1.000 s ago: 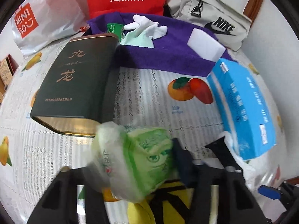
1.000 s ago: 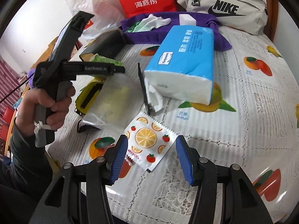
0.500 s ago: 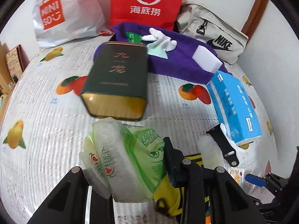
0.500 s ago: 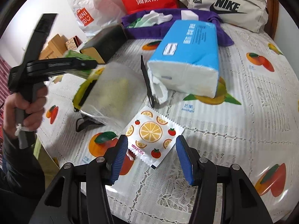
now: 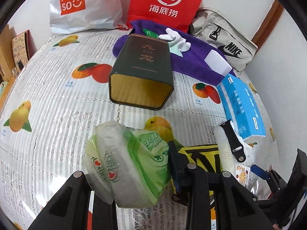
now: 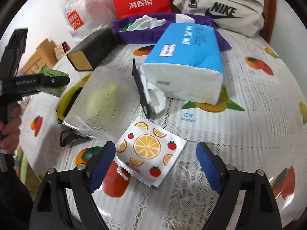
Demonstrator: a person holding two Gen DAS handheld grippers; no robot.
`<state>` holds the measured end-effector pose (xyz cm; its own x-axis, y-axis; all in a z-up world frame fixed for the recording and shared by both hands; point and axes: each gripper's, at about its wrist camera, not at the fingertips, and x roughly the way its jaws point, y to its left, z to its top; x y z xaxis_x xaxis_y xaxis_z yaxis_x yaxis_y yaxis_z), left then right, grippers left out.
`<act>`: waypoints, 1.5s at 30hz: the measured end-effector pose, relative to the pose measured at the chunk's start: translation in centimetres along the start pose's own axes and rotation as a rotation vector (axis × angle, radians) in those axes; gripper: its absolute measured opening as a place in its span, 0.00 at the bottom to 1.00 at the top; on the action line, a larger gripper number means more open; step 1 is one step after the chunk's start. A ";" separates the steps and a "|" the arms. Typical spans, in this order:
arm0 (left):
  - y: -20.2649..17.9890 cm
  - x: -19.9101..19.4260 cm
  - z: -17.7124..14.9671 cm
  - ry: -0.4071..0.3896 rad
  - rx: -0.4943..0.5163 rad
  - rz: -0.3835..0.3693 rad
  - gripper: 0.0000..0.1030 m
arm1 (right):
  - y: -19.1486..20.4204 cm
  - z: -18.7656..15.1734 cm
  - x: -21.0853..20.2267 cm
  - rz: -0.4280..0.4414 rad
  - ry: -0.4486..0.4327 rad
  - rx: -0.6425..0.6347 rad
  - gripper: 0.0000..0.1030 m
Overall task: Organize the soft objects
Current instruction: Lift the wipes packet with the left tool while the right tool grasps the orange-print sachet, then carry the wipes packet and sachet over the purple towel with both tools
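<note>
Left gripper (image 5: pixel 132 164) clamps the green tissue pack (image 5: pixel 126 163), long axis tilted up-left toward the open tin (image 5: pixel 142 76), while right gripper (image 6: pixel 153 161) hangs spread over the fruit-print sachet (image 6: pixel 149 151)

Right gripper (image 6: pixel 153 164) fingers (image 6: pixel 101 163) straddle the orange-print sachet (image 6: pixel 149 151).

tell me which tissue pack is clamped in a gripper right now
The green tissue pack, clamped in the left gripper. The blue tissue pack lies on the table, untouched; the right gripper is open.
</note>
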<state>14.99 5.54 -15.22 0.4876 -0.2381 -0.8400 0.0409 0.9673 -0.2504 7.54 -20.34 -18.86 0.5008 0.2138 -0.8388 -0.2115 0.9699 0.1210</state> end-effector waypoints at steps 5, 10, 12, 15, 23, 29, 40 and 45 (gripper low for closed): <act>0.6 0.0 -0.3 0.002 -0.018 -0.002 0.30 | 0.9 -0.3 -0.1 -0.035 -0.021 -0.084 0.56; 0.8 -0.1 -0.5 0.002 -0.025 -0.006 0.30 | -1.3 0.0 -1.0 0.033 0.005 -0.003 0.10; 1.0 -0.1 -0.8 0.003 -0.026 -0.003 0.30 | -1.6 -0.2 -1.2 0.038 0.004 0.008 0.08; 1.2 -0.3 -1.2 0.000 -0.021 0.007 0.30 | -1.7 -0.6 -1.7 0.006 -0.001 -0.005 0.07; 2.0 0.1 -2.5 0.004 -0.021 0.016 0.30 | -2.4 -0.5 -2.4 -0.014 -0.026 -0.005 0.06; 2.1 0.0 -2.6 -0.013 -0.021 0.010 0.30 | -2.9 -0.4 -1.8 -0.003 -0.033 0.015 0.05; 2.0 -1.0 -2.2 -0.037 -0.037 -0.007 0.29 | -3.3 0.5 -2.9 0.003 -0.043 0.011 0.04; 1.5 -2.1 -1.1 -0.067 -0.048 -0.002 0.29 | -3.2 1.8 -4.3 0.016 -0.077 -0.014 0.04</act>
<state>13.07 7.36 -14.41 0.5446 -0.2316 -0.8061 0.0003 0.9612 -0.2760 7.55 -24.13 -14.67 0.5600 0.2379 -0.7936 -0.2315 0.9647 0.1259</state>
